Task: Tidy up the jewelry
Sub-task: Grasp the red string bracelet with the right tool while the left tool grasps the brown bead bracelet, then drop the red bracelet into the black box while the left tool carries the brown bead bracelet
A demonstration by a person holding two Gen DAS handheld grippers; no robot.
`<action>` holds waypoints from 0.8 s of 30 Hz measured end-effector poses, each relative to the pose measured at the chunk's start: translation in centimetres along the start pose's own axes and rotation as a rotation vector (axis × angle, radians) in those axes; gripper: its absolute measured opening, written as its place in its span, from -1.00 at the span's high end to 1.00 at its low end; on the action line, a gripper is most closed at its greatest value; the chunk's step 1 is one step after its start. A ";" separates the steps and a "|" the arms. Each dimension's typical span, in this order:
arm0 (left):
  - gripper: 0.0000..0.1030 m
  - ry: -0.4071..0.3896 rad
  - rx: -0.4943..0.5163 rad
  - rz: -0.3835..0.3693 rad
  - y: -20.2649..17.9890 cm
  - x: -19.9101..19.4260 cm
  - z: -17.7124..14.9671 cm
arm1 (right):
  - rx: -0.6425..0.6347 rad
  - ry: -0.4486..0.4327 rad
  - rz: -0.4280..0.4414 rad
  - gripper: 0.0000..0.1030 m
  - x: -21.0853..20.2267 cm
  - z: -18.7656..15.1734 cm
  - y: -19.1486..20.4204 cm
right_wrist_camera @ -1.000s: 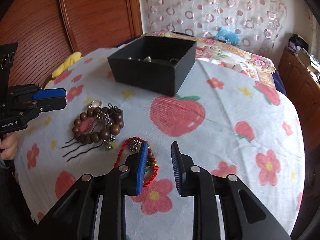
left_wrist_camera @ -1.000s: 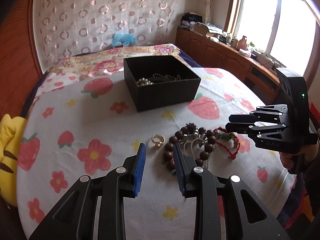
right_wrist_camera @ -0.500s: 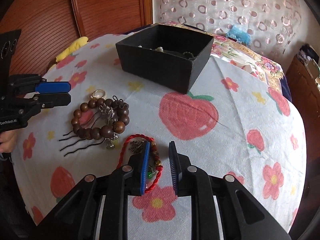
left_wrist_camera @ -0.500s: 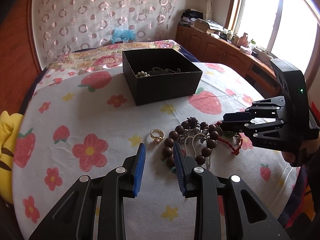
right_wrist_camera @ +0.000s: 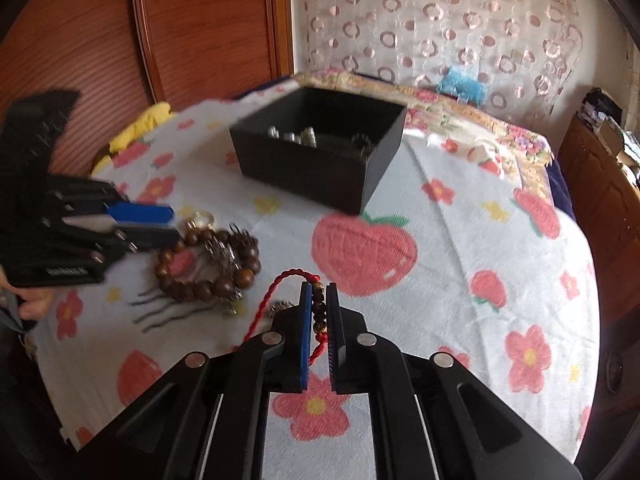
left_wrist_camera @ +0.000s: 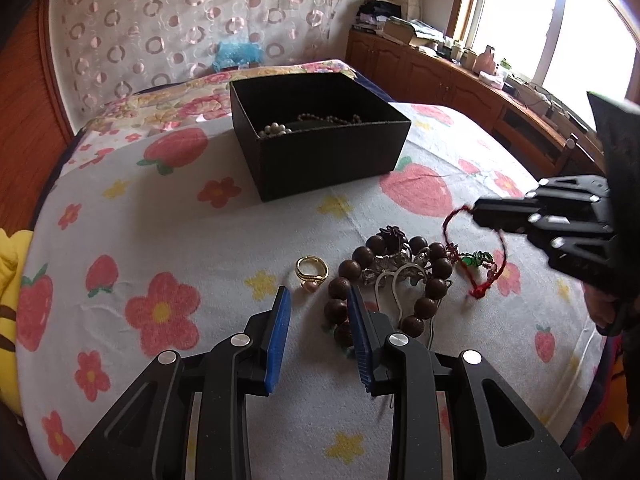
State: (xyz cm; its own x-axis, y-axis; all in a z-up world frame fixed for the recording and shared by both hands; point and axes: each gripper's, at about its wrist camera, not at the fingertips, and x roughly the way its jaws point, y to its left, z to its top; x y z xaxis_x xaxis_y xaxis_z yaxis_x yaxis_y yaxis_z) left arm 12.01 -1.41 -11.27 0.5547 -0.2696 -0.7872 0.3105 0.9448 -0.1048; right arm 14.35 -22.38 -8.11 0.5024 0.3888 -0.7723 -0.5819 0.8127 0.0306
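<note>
Right gripper [right_wrist_camera: 319,288] now clamping the red cord bracelet [right_wrist_camera: 280,300] | we're heading up-left to the black box [right_wrist_camera: 320,168] | left gripper [left_wrist_camera: 318,300] idling part-open, empty, over the gold ring [left_wrist_camera: 311,272]

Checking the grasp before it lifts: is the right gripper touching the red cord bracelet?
Touching. In the right wrist view the right gripper has both pads closed on the red cord bracelet's beaded section, no gap visible.

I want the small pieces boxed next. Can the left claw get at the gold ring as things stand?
Probably yes. The left claw is open and hovers just short of the gold ring, with only bare cloth between. The wooden bead bracelet lies close beside its right finger, so it might get nudged.
</note>
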 end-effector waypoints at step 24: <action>0.76 0.013 0.050 0.008 -1.5 0.7 0.1 | -0.006 -0.099 0.003 0.85 -4.6 1.7 0.8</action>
State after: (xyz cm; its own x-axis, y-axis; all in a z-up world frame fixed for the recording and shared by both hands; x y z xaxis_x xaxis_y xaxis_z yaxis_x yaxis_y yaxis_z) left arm 11.96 -3.04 -11.59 0.5477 -0.2594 -0.7955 0.3443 0.9364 -0.0682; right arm 12.67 -22.80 -3.50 0.5615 0.4327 -0.7054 -0.5869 0.8091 0.0291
